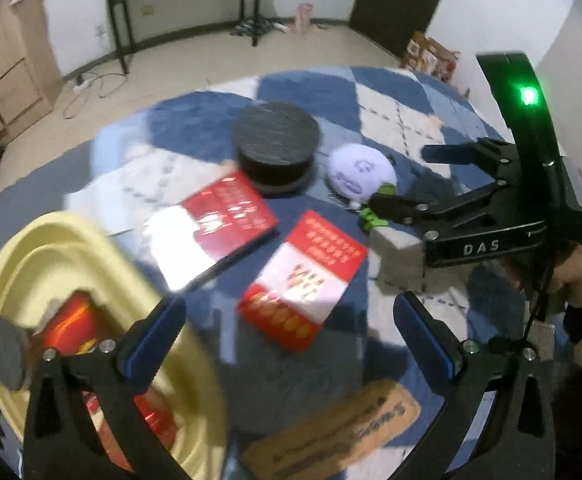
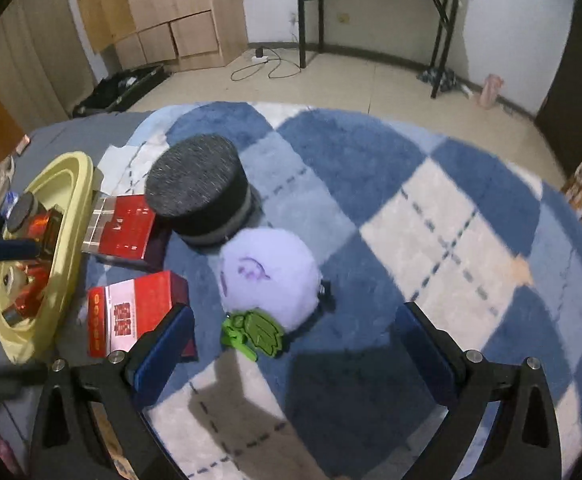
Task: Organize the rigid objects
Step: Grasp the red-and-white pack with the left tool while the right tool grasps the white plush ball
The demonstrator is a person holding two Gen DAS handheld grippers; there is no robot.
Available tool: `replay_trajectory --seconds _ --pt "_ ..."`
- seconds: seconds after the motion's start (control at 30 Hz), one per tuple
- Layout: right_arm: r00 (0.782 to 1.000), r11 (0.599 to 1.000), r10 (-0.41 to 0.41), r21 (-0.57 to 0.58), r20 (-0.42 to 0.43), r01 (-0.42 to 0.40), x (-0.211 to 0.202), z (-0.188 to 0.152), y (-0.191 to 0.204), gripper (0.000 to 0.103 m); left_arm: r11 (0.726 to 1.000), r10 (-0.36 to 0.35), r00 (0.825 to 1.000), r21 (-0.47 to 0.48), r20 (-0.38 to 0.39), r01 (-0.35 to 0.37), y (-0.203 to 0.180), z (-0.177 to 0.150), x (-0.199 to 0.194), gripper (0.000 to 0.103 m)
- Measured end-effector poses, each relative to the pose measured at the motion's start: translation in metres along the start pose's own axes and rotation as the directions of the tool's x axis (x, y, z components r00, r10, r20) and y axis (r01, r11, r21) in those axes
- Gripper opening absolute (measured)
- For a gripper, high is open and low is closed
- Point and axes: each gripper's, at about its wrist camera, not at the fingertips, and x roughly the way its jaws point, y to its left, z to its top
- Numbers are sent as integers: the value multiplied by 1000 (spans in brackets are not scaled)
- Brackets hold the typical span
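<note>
Both hand-held grippers — left [image 1: 289, 340], right [image 2: 295, 344] — wide open, empty. Red boxes [image 1: 305, 280] loose on rug [image 2: 431, 208], beside yellow tray [image 1: 15, 272]. Risk: grabbing purple plush [image 2: 269, 276] instead — not rigid.

blue-and-white checked rug [image 2: 431, 216] carries everything; far: dark round box [image 2: 197, 192]; right of it purple plush ball [image 2: 269, 276]; two red boxes [image 1: 227, 224] [image 1: 303, 276] mid; yellow tray [image 1: 103, 256] left; grey block [image 1: 399, 258] right; brown flat box [image 1: 331, 432] near edge
</note>
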Motion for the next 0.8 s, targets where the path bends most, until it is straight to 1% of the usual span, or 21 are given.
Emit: replay_trajectory --seconds 0.07,0.13,0.2,0.27,0.33,0.37,0.4,0.43,0.47,0.5,0.53,0.57,0.63,0.7,0.77,0.8 --pt "1000 1000 24 17 -7 -24 11 2 -3 103 999 -3 1000 42 -23 4 -11 1 16 103" --pt "999 999 50 15 -10 -50 21 3 -8 103 996 17 999 84 -40 -13 -18 2 30 103" --pt "997 997 78 3 -6 -78 29 4 -6 102 996 10 999 94 -53 -5 -21 3 41 103" --pt "997 997 76 -17 -1 -76 39 3 -8 102 995 6 998 99 -69 1 -23 3 51 103" --pt "998 997 67 -31 9 -66 48 1 -9 100 993 32 997 118 -72 -23 -26 2 59 102" --pt "998 997 62 -35 18 -61 49 1 -9 95 993 39 997 115 -73 -31 -27 1 63 99" --pt "998 998 55 -42 29 -54 50 1 -10 88 993 52 996 106 -69 -45 -27 1 64 96" --pt "998 998 40 -56 44 -37 50 1 -10 83 994 72 995 92 -64 -66 -26 1 66 82" --pt "998 998 34 -64 53 -30 50 0 -10 76 993 103 993 65 -64 -99 -24 0 68 75" --pt "997 997 33 -72 63 -28 46 -2 -11 66 994 102 993 46 -55 -100 -23 -1 67 73" --pt "997 996 37 -80 73 -31 45 -3 -12 58 994 107 993 44 -52 -105 -25 -2 65 69" --pt "995 995 50 -88 82 -43 42 -4 -12 48 993 111 993 49 -51 -108 -27 -3 64 66" --pt "995 994 46 -99 90 -37 37 -5 -11 48 994 98 994 49 -49 -96 -30 -7 59 63" --pt "995 994 51 -100 84 -43 33 -9 -9 48 998 67 996 23 -58 -66 -28 -13 50 61" --pt "993 994 60 -98 100 -50 22 -10 -12 48 998 67 997 13 -40 -67 -23 -19 33 60" --pt "991 994 69 -95 113 -58 15 -11 -14 48 998 63 998 -11 -24 -63 -15 -23 20 60"
